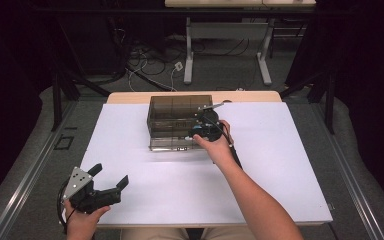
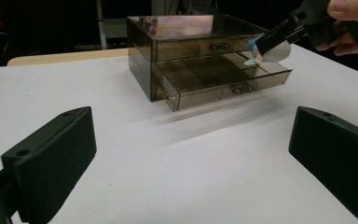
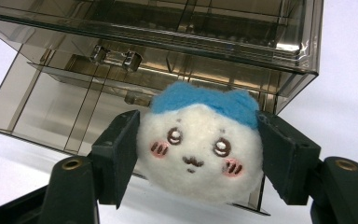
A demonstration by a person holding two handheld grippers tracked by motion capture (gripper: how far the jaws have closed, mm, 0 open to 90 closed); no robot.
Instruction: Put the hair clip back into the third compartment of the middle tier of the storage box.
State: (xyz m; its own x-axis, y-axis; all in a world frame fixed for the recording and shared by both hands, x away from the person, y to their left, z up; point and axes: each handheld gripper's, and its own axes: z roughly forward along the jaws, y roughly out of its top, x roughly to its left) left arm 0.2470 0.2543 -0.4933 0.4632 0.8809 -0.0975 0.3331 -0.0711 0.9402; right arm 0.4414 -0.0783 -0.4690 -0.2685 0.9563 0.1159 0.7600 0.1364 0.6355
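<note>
The right gripper (image 1: 200,131) has its jaws closed tight on a small white plush toy (image 3: 200,149) with a blue top and a little face, one jaw on each side of it, and holds it over the open bottom drawer (image 2: 223,81) of the see-through brown drawer box (image 1: 177,120). The box stands near the far edge of the white surface (image 1: 280,165), about in the middle of that edge. The left gripper (image 1: 109,182) sits by the near left corner of the surface, well apart from the box, with its jaws wide open and nothing between them.
</note>
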